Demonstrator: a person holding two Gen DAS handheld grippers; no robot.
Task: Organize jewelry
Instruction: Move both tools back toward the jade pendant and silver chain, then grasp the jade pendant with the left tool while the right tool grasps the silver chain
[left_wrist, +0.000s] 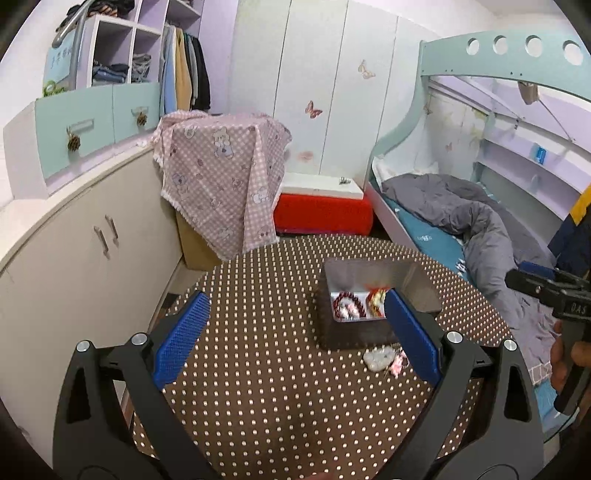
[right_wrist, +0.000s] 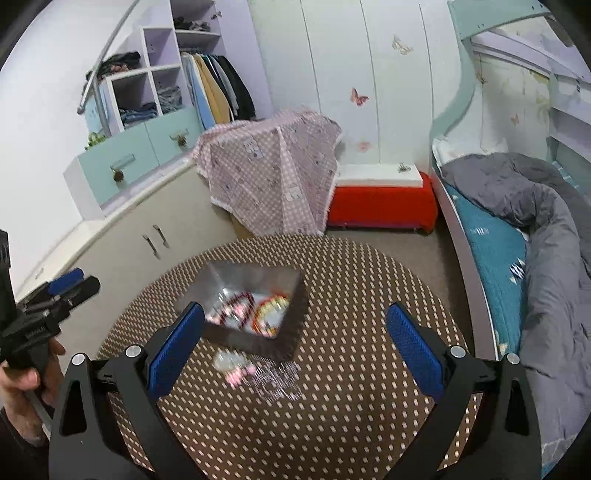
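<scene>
A dark square box (left_wrist: 352, 334) (right_wrist: 255, 341) stands on the round polka-dot table (left_wrist: 258, 369) (right_wrist: 351, 369). Inside lie a dark red bead bracelet (left_wrist: 349, 302) (right_wrist: 236, 308) and a red-and-yellow bracelet (left_wrist: 375, 301) (right_wrist: 269, 314). A pale bead bracelet with a pink charm (left_wrist: 382, 360) (right_wrist: 232, 367) lies on the table just in front of the box. My left gripper (left_wrist: 295, 314) hovers open above the table, its right finger overlapping the box. My right gripper (right_wrist: 295, 332) is open too, with the box near its left finger. Each gripper shows at the other view's edge (left_wrist: 546, 291) (right_wrist: 55, 291).
The table is small and round, with floor beyond its rim. A cream cabinet (left_wrist: 74, 258) stands to the left, a bed with a grey duvet (left_wrist: 480, 229) to the right. A pink-cloth-covered box (left_wrist: 221, 177) and a red stool (left_wrist: 321, 214) stand behind.
</scene>
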